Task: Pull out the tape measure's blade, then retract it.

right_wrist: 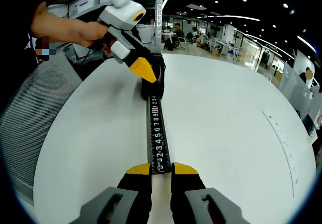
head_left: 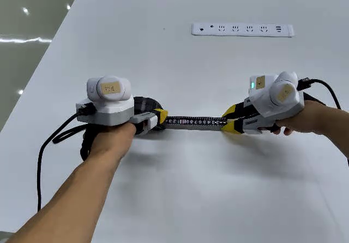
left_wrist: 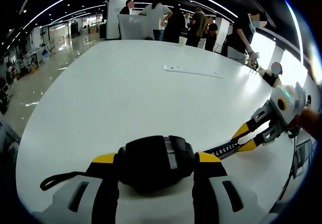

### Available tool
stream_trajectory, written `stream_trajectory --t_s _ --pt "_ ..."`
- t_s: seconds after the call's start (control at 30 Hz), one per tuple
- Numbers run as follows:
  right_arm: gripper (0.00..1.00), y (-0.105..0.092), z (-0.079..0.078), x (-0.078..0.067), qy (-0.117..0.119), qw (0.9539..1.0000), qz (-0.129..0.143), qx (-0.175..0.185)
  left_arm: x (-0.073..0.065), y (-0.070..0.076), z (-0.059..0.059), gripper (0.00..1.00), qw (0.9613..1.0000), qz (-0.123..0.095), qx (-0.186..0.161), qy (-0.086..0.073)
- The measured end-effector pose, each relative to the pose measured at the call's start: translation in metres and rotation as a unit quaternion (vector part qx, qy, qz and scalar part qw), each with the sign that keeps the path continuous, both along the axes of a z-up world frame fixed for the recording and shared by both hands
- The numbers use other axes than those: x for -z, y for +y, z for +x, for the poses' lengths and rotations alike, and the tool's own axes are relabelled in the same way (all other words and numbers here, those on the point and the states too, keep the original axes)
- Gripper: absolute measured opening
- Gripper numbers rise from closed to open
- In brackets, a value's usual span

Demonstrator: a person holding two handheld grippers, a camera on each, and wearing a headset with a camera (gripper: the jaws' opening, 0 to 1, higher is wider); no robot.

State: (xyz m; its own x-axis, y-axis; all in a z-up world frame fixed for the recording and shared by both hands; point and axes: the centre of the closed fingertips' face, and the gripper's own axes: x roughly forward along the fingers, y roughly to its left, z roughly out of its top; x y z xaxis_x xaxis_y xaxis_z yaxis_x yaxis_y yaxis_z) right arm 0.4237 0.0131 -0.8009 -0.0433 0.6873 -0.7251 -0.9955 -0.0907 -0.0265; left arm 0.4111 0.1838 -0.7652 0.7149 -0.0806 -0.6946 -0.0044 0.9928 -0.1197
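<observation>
Left gripper (left_wrist: 157, 158) clamps tape measure (left_wrist: 151, 169), mostly hiding it; right gripper (right_wrist: 161, 169) pinches blade (right_wrist: 157, 133) end.

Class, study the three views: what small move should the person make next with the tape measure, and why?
Probably draw the right gripper a little further from the case, holding the left gripper steady. The right jaws pinch the tip of the blade, the left jaws clamp the case, and only a short span of blade is out, so the pull looks unfinished.
</observation>
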Motion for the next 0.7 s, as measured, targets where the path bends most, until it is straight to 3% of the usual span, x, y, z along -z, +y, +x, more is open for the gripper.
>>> stream_trajectory --t_s 0.7 --pt "0.10 0.017 0.001 0.000 -0.003 1.0000 0.007 -0.003 0.001 0.001 0.000 0.54 1.0000 -0.007 -0.001 0.003"
